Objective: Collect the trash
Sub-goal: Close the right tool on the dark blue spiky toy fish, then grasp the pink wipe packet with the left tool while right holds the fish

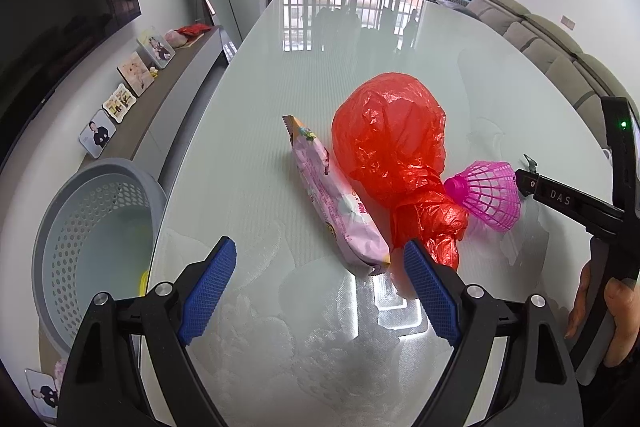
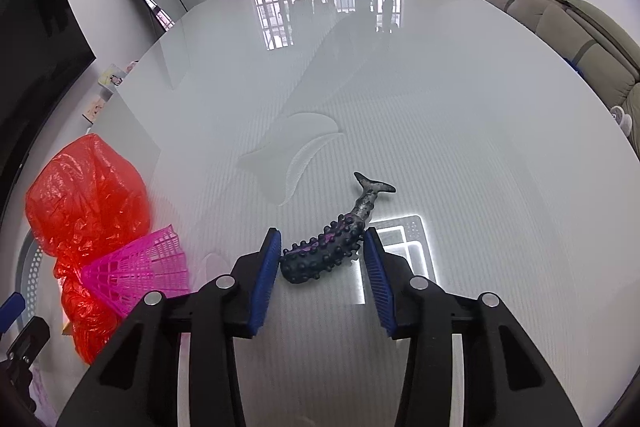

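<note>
At lower left sits the grey perforated basket point(image 1: 96, 227); your left gripper point(image 1: 320, 285) gapes apart before the pink snack wrapper point(image 1: 336, 203) and red plastic bag point(image 1: 390, 151), while your right gripper point(image 2: 322, 263) stands spread around the knobbly toy whale point(image 2: 328, 247).

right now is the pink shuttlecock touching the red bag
Touching. In the left wrist view the shuttlecock's cork end presses into the knotted neck of the red bag, with no table showing between them; the right wrist view shows its skirt overlapping the bag.
</note>
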`<state>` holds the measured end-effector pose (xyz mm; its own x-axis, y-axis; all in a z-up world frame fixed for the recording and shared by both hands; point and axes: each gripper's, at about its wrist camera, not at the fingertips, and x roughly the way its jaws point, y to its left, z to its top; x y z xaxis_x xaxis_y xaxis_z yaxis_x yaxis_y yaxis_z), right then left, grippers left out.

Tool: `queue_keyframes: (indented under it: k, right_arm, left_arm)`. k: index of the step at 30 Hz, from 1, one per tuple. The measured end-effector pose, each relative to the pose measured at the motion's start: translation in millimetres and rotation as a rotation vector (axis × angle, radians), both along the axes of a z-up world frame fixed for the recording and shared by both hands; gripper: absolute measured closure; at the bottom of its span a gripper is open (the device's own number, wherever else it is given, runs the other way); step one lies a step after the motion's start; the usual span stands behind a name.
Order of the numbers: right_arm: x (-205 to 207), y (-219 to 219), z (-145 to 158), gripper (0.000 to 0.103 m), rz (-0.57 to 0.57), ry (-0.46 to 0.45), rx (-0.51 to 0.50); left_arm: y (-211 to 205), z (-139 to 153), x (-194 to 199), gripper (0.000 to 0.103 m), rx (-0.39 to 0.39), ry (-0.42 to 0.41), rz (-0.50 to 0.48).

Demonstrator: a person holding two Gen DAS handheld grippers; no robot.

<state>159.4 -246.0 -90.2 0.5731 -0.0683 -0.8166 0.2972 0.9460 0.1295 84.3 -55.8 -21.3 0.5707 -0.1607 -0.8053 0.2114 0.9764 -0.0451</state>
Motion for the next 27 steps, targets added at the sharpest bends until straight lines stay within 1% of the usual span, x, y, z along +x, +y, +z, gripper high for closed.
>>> queue_keyframes:
  k: [5, 12, 20, 27]
  right_arm:
    - [-8.4, -0.1, 1.7, 0.062, 0.025, -0.020, 0.038]
    - [-26.0, 5.3, 13.3, 0.062, 0.061, -0.066, 0.045]
    - [-29.4, -2.5, 15.2, 0.062, 0.082, -0.077, 0.073]
    - [-27.7, -5.9, 16.1, 0.062, 0.089, -0.085, 0.089]
  left_arm:
    - [2.1, -0.5, -0.3, 0.019, -0.001, 0.008, 0.025]
    - [0.2, -3.0, 2.2, 0.019, 0.011, 0.014, 0.046]
    - [-9.2, -5.7, 22.3, 0.018, 0.024, 0.015, 0.073]
    - [-16.9, -17.7, 37.8, 0.018, 0.043, 0.029, 0.092]
